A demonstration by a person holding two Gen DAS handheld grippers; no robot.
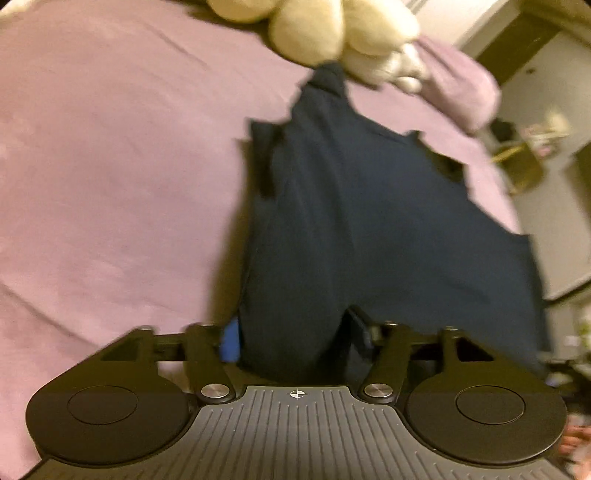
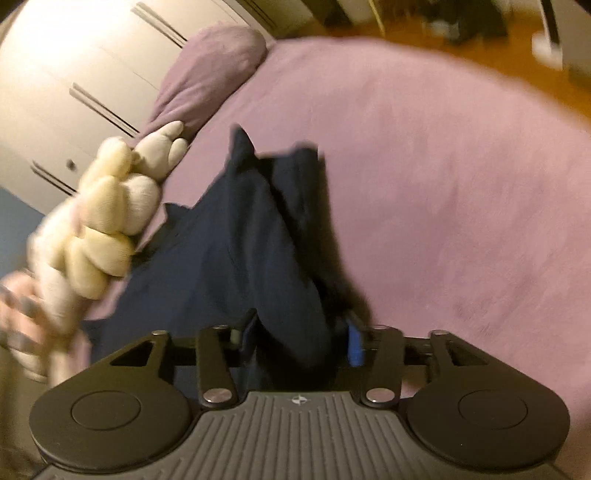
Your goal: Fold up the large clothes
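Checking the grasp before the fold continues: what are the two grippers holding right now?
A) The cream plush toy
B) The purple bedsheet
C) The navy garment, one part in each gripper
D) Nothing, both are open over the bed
C: in each wrist view navy garment cloth is pinched between the fingers of the left gripper and the right gripper, the rest trailing across the purple bedsheet.

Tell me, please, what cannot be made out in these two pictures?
- Garment: motion blur in both views hides its type and seams.
- Left gripper: the navy cloth covers the fingertips in the left wrist view.
- Right gripper: likewise wrapped in cloth in the right wrist view.
- Plush toy: blurred; cut by the top edge in the left view.
- Floor items: too small and smeared.
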